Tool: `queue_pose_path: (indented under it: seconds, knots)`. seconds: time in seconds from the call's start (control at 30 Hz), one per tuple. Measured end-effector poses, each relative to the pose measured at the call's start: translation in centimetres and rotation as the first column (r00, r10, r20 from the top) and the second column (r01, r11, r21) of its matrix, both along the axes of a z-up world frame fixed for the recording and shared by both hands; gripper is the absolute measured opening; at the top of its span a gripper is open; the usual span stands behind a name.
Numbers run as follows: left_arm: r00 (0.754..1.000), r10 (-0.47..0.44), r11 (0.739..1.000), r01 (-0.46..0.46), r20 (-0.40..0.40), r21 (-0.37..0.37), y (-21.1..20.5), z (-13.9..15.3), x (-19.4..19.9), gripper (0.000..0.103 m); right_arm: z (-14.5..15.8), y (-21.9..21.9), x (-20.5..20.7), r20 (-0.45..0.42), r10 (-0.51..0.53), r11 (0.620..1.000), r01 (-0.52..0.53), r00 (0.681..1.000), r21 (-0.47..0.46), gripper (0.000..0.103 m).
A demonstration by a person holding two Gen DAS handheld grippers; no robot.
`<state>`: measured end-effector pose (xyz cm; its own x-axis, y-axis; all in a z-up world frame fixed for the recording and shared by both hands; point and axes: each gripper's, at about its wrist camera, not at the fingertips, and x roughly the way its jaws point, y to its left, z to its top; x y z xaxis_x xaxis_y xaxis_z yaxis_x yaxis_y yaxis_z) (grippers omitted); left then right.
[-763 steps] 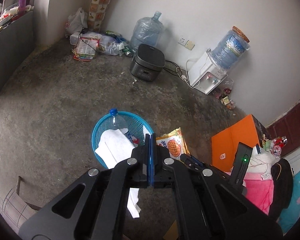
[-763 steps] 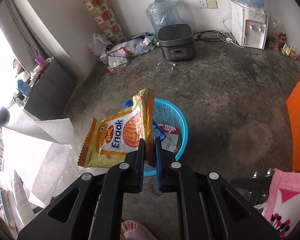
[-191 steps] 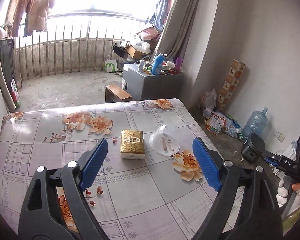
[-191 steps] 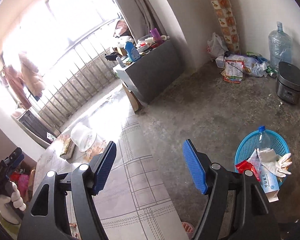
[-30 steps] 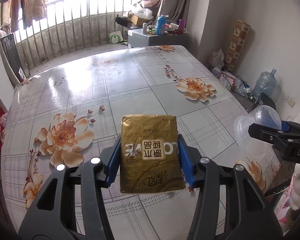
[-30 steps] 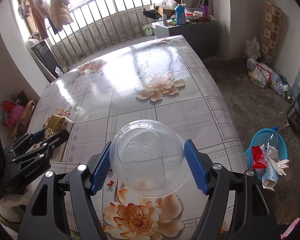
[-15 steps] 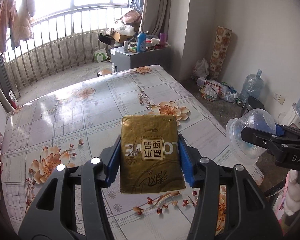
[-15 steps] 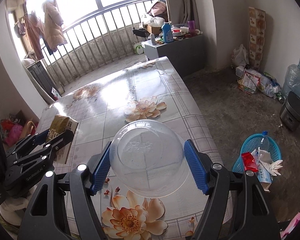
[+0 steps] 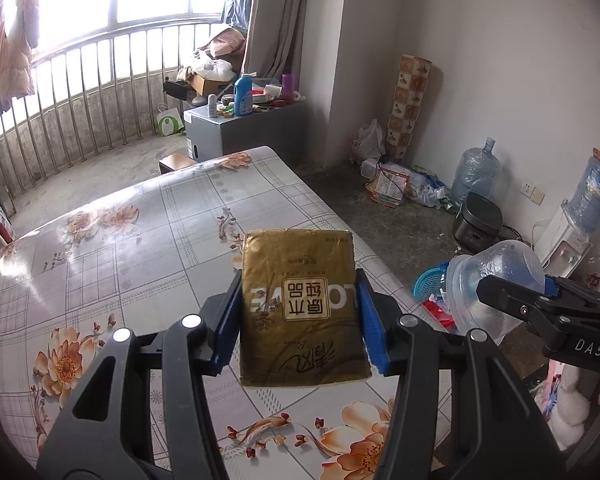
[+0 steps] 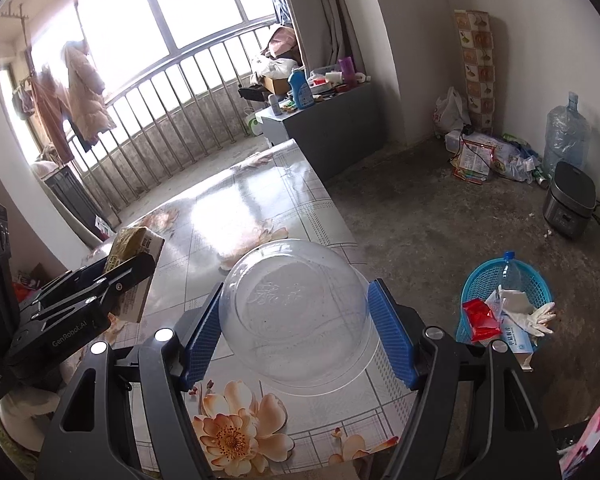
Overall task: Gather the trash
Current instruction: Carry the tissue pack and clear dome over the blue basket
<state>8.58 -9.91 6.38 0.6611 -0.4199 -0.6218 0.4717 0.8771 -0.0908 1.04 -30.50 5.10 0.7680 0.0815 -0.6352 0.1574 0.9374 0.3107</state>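
Observation:
My left gripper (image 9: 300, 320) is shut on a gold tissue pack (image 9: 300, 304), held flat above the flowered table (image 9: 140, 240). My right gripper (image 10: 296, 324) is shut on a clear plastic bowl (image 10: 296, 312), its blue pads pressing the sides. The bowl (image 9: 496, 280) and the right gripper show at the right edge of the left wrist view. The pack (image 10: 134, 248) and the left gripper show at the left of the right wrist view. A blue trash basket (image 10: 504, 304) with a bottle, a red wrapper and white gloves stands on the floor right of the table.
A grey cabinet (image 10: 324, 120) with bottles stands beyond the table's far end. A black rice cooker (image 10: 568, 204), a large water jug (image 10: 566, 136) and a heap of bags lie along the far wall. A water dispenser (image 9: 576, 220) stands at the right wall. Bare concrete floor surrounds the basket.
Both grippers have risen and drawn back from the table with their loads. More of the floor, the far wall and the basket has come into view.

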Motion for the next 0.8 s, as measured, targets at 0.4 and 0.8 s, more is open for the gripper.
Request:
queue_pose_path:
  seconds: [0.4, 0.8]
  knots:
    - [0.989, -0.148, 0.989, 0.148, -0.022, 0.000, -7.1, 0.7, 0.7, 0.049, 0.3, -8.6, -4.6, 0.054, -0.216, 0.976, 0.213, 0.975, 0.054, 0.069]
    - [0.916, -0.368, 0.928, 0.373, -0.159, 0.004, -19.2, -2.2, 3.4, 0.049, -1.8, -19.0, -8.6, 0.025, -0.500, 0.864, 0.497, 0.866, 0.081, 0.069]
